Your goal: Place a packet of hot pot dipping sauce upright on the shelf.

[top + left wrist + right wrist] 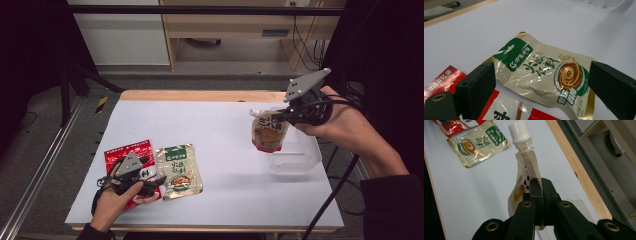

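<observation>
My right gripper [282,116] is shut on the top edge of a spouted sauce pouch [268,131], which hangs above the table at the right. In the right gripper view the pouch [524,180] is pinched between the closed jaws, its white screw cap [519,131] pointing away. My left gripper [159,181] rests low at the front left, jaws open. A green and gold flat pouch [544,72] lies between and beyond its spread jaws, untouched. That pouch [177,171] lies beside a red packet [129,155] under the left hand.
A clear plastic tub [295,155] sits on the white table [215,130] just below and right of the hanging pouch. The table's wooden far edge [200,95] borders a grey floor. A metal rail [40,165] runs along the left.
</observation>
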`<action>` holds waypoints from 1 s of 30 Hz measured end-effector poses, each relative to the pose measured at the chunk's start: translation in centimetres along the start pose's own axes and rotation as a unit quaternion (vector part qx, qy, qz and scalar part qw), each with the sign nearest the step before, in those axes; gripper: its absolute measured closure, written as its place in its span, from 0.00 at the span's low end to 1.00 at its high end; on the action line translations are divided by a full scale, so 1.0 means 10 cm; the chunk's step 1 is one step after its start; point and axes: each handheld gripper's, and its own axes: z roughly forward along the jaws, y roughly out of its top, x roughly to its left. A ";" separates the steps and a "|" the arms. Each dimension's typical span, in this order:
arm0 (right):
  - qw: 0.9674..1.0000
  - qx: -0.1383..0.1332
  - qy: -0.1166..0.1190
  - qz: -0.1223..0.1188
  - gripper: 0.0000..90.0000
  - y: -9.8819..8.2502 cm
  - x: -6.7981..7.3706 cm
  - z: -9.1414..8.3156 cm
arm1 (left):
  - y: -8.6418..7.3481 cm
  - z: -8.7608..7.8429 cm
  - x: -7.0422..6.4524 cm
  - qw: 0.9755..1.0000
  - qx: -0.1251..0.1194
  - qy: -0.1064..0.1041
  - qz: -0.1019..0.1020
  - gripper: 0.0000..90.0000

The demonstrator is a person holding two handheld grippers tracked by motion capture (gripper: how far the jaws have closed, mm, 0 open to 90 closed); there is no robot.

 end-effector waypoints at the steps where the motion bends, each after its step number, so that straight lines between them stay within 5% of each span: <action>1: 1.000 0.000 -0.002 0.001 0.99 -0.02 -0.01 -0.02 | 0.00 0.00 0.00 1.000 0.001 0.000 0.001 0.09; 10: 1.000 -0.002 -0.023 0.018 0.99 -0.21 -0.13 -0.23 | -0.03 -0.01 0.04 1.000 -0.001 0.003 -0.005 0.08; 30: 0.999 0.006 -0.030 0.032 0.99 -0.61 -0.25 -0.22 | -0.06 0.02 0.01 1.000 0.012 0.007 0.004 0.08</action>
